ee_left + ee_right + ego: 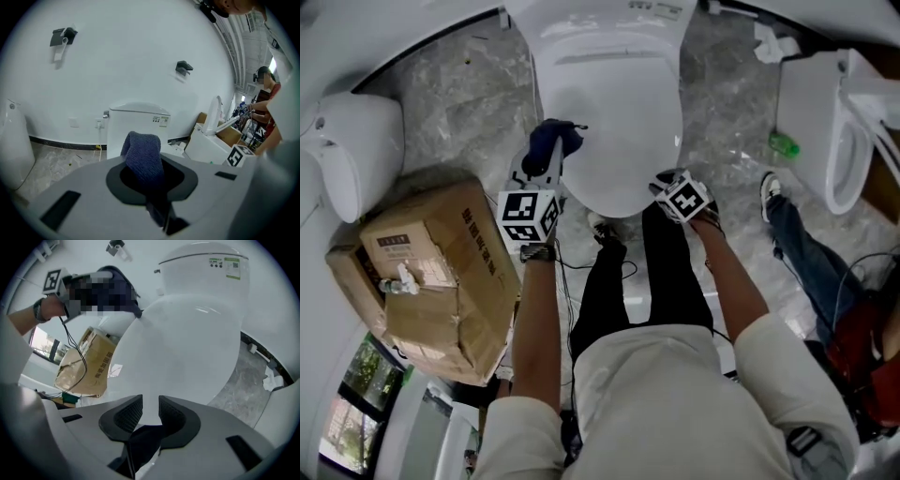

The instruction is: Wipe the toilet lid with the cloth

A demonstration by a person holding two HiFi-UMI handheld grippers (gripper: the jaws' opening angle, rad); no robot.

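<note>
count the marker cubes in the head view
2: one cube on the left claw, by the lid's left edge; the other on the right claw, at the lid's front. None seems hidden.

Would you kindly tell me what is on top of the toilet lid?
The blue cloth, held in the left gripper, is at the left edge of the toilet lid; elsewhere it looks bare. The spot beneath the cloth is covered.

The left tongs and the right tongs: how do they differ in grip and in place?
The left tongs are shut on the dark blue cloth; the right tongs stand open and hold nothing. The left tongs are at the left edge of the toilet lid, the right tongs at its front right edge. Both are beside the same shut lid.
</note>
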